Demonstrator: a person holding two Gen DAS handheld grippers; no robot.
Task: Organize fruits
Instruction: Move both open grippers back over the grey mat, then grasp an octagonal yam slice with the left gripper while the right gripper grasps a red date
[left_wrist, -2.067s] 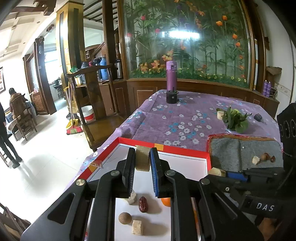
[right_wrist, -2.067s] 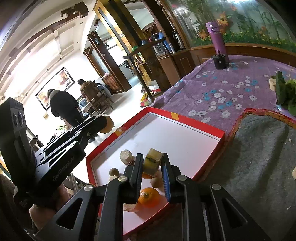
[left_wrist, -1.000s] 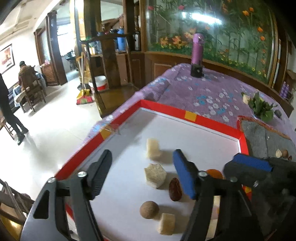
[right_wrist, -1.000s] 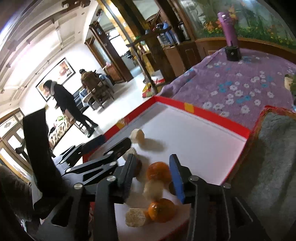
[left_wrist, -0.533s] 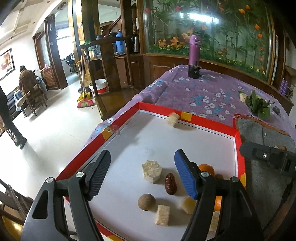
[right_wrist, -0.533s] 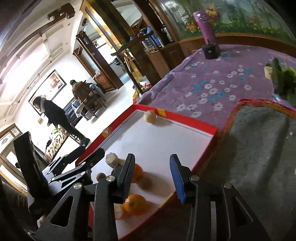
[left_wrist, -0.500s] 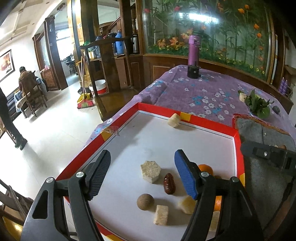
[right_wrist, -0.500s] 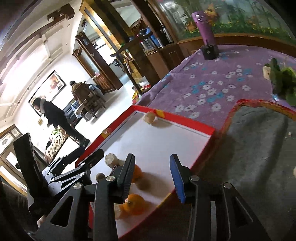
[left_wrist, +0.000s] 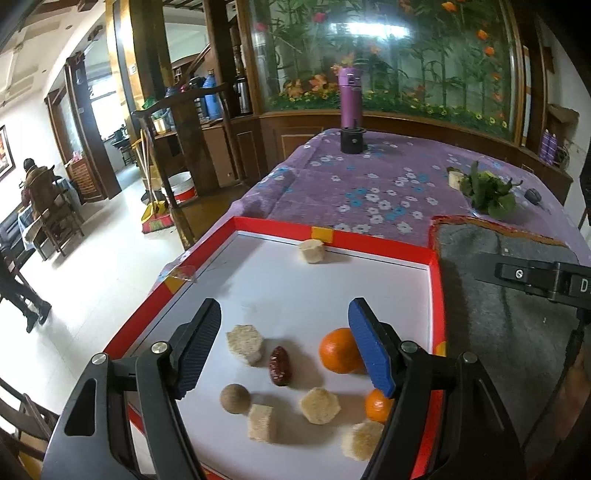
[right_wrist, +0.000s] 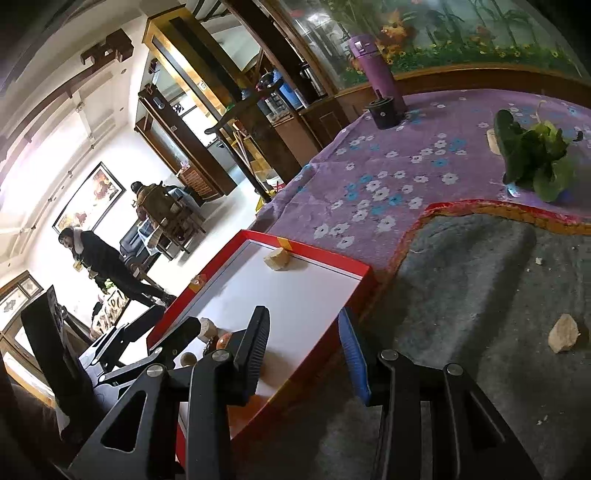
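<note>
Both tongs are released, grasping nothing: left tongs (left_wrist: 284, 345) over the red-rimmed tray (left_wrist: 369, 240), oranges (left_wrist: 338, 350) at their four o'clock; right tongs (right_wrist: 303, 354) straddle its edge.

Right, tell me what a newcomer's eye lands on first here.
The red-rimmed white tray at the table's near corner, with two oranges and pale fruit chunks clustered at its near end. Beyond it, a purple bottle stands upright on the flowered tablecloth before a big flower mural.
</note>
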